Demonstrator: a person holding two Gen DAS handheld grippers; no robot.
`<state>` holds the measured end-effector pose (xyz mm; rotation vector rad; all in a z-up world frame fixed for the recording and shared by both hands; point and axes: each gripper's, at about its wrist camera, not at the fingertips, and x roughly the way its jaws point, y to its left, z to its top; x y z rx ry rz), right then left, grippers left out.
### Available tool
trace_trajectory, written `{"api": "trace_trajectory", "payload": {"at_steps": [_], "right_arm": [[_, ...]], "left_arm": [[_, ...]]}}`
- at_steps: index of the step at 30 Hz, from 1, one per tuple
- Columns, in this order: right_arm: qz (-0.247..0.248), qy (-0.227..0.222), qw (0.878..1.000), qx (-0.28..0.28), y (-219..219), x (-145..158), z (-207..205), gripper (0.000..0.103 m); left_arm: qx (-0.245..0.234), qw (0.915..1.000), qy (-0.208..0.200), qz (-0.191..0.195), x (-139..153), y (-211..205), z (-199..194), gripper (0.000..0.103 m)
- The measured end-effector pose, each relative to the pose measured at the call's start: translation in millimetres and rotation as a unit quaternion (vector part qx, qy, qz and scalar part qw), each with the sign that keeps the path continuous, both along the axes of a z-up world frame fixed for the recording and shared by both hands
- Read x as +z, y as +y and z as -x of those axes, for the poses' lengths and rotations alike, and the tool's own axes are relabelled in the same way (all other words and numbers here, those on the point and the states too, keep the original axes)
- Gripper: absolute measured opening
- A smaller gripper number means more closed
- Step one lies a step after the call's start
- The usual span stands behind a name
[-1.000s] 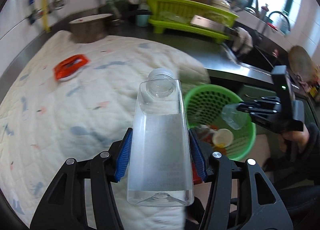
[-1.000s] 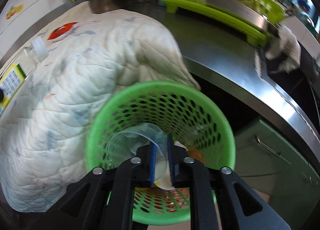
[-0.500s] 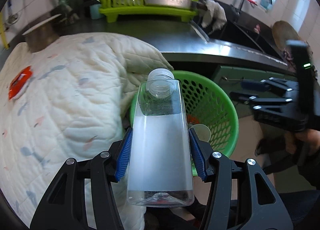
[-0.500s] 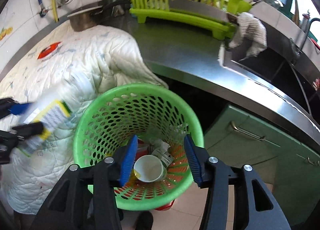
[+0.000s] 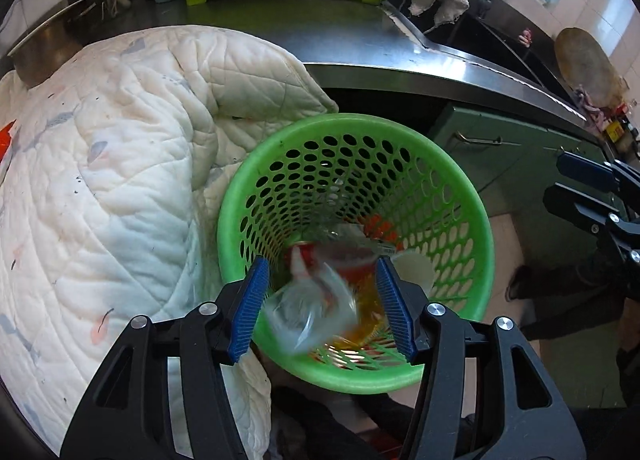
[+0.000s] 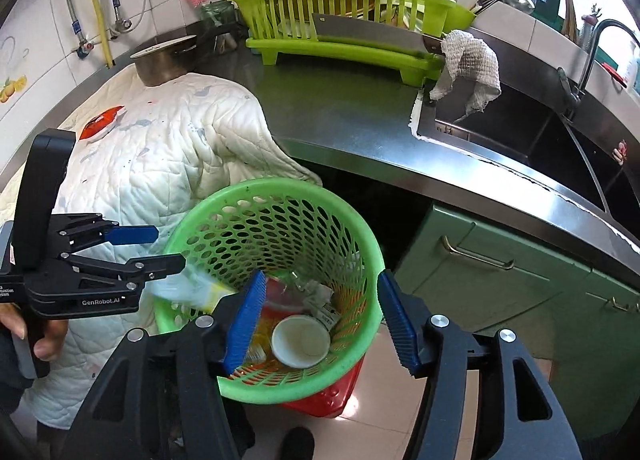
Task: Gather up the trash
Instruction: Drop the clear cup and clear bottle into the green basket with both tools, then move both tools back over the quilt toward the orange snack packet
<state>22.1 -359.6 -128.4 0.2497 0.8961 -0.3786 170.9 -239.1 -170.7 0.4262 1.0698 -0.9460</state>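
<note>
A: L gripper (image 5: pixel 322 302) jaws?
B: Opening, pads clear of the blurred clear bottle (image 5: pixel 312 308), which is btwn them, over the green basket (image 5: pixel 452 180).
A: R gripper (image 6: pixel 322 320)?
B: Jaws opening too, nothing gripped; paper cup (image 6: pixel 300 340) lies in basket.

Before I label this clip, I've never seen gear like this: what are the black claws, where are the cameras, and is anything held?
A person holds a two-finger tool in each hand, and a camera on each looks along its fingers. One picture comes from the left tool, the other from the right tool. Both hang above a green basket beside a quilt draped over the counter. The left tool's jaws are opening: a blurred clear bottle is dropping into the basket, clear of the pads. The right tool's jaws are opening too, with nothing between them. A cup already lies inside.
</note>
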Motion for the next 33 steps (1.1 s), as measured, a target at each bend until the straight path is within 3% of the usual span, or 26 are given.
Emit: {"api": "trace_trajectory", "payload": {"at_steps": [17,26,33], "right_arm": [[-0.002,-0.023,0.998,0.062,34,12,-51,0.068],[-0.007,-0.038,0.993,0.107,63,22,-94,0.078],[-0.021,-0.046,0.987,0.152,96,29,-142,0.081]], "left_arm": [[0.097,0.9932,-0.055,0.034,53,90,-19,0.070],[0.168,0.9819,-0.074,0.044,72,151,-40,0.082],[0.236,0.9668,-0.085,0.046,79,206,-63,0.088]]}}
